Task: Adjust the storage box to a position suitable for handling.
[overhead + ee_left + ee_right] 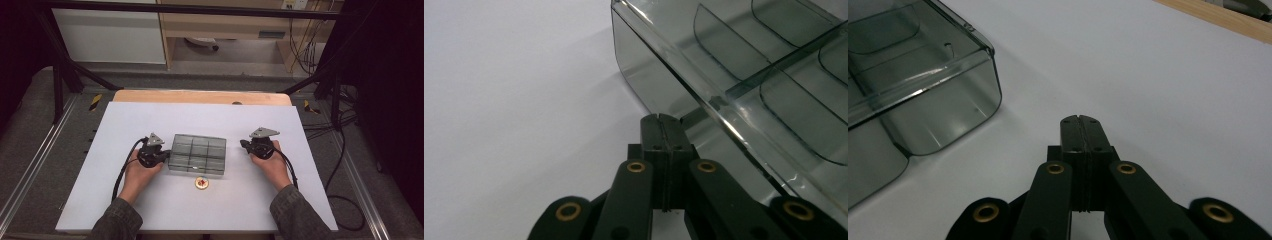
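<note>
Your forearms enter from near edge, grippers flanking work; white table (150, 210) bare, giving room; smoke-tinted compartment box (197, 154) sits centre, open side up, cells look empty, likely ready for filling; your left gripper (663, 120) clamped on nothing, tips just beside box wall, probably to steady or nudge it; your right gripper (1082, 121) likewise closed empty, apart from box corner; small round token (202, 183) just in front of box, untouched.

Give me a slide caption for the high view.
Left gripper shut at the clear compartment box; right gripper shut, apart; a small round disc lies nearby.
</note>
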{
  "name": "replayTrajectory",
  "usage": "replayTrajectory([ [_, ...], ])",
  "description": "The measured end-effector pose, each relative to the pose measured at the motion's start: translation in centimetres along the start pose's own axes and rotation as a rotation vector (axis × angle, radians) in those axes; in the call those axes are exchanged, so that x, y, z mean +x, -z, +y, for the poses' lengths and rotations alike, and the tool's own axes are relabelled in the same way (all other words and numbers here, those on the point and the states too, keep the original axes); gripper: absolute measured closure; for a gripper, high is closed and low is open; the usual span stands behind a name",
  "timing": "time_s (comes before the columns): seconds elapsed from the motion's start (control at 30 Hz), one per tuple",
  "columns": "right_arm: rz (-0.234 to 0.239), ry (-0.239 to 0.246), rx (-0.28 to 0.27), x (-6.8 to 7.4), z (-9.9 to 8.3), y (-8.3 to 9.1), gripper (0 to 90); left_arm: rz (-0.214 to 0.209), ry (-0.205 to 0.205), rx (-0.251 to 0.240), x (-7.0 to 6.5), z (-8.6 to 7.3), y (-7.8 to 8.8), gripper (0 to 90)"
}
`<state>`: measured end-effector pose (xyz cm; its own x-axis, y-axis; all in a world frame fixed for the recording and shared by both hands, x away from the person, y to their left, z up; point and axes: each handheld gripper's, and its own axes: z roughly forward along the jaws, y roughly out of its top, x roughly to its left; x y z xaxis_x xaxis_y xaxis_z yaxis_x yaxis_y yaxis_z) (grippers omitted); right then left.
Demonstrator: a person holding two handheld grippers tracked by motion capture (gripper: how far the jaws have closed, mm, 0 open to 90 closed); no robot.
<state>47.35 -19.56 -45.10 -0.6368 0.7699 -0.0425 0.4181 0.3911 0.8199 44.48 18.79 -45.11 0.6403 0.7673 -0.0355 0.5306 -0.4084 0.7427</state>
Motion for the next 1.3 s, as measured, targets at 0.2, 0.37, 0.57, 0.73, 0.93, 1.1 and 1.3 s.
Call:
replayTrajectory([
  [0.2, 0.007, 0.016, 0.007, 0.4, 0.2, -0.4, 90.0, -0.028, -0.013, -0.005, -1.2, 0.5, -0.8, 90.0],
  [0.37, 0.011, 0.017, 0.004, 0.2, 0.2, -0.5, 90.0, -0.048, -0.017, -0.012, -2.0, 0.8, -1.3, 90.0],
  [0.57, 0.022, 0.022, 0.022, 0.1, -0.1, -0.7, 90.0, -0.058, -0.027, -0.012, -2.6, 0.9, -1.8, 90.0],
  [0.73, 0.021, 0.016, 0.028, 0.0, -0.2, -0.7, 90.0, -0.062, -0.026, -0.016, -3.1, 1.0, -2.0, 90.0],
  [0.93, 0.018, 0.005, 0.036, -0.2, -0.5, -0.3, 90.0, -0.07, -0.025, -0.015, -3.7, 1.0, -2.0, 90.0],
  [1.1, 0.021, -0.006, 0.038, -0.4, -0.8, 0.1, 90.0, -0.077, -0.037, -0.008, -4.3, 1.1, -2.1, 90.0],
  [1.3, 0.022, -0.021, 0.038, -0.7, -1.5, 1.0, 90.0, -0.096, -0.032, -0.015, -5.1, 1.1, -2.3, 90.0],
])
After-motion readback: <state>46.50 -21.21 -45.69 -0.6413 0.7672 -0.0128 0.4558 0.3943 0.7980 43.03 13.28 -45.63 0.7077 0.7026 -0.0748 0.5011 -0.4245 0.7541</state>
